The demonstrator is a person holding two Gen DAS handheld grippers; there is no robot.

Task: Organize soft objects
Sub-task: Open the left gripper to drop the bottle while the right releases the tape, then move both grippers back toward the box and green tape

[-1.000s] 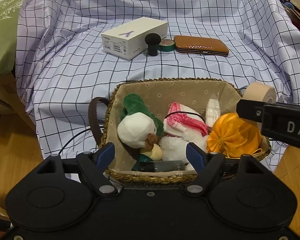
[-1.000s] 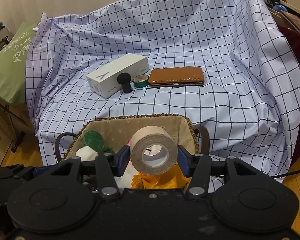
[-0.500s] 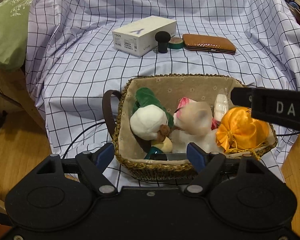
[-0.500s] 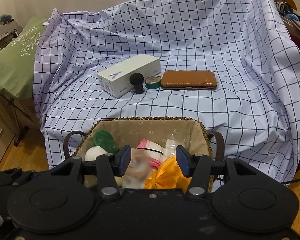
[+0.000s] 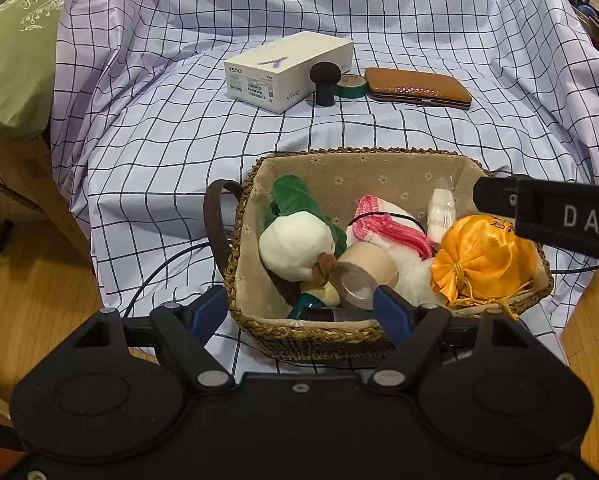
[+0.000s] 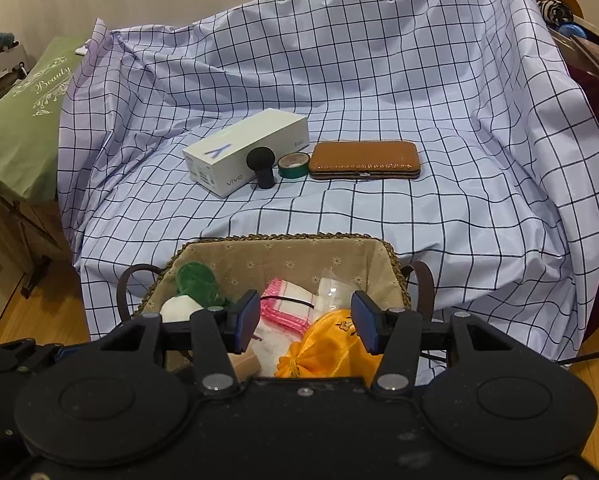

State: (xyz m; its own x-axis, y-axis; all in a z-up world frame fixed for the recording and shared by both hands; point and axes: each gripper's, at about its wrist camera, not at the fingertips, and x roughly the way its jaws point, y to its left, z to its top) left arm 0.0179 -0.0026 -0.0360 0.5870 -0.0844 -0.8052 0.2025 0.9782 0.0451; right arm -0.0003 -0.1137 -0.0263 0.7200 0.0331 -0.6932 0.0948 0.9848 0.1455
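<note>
- Left gripper (image 5: 297, 305): fingers apart, nothing between them; it hovers at the near rim of the woven basket (image 5: 363, 151).
- Plush toy (image 5: 295, 240): white and green pile, rounded and squashy, lying in the basket's left half.
- Tape roll (image 5: 369, 268): a second ago it was clamped in the right gripper. It now lies on its side in the basket, touching the plush. Beige, hollow core, firmer than its neighbours.
- Orange pouch (image 5: 483, 256): glossy satin, gathered with cord, at the basket's right end.
- Right gripper (image 6: 304, 316): fingers apart and empty above the basket.
- Judgement: drop completed. Only hard-looking items remain on the checked sheet (image 6: 419, 220).
</note>
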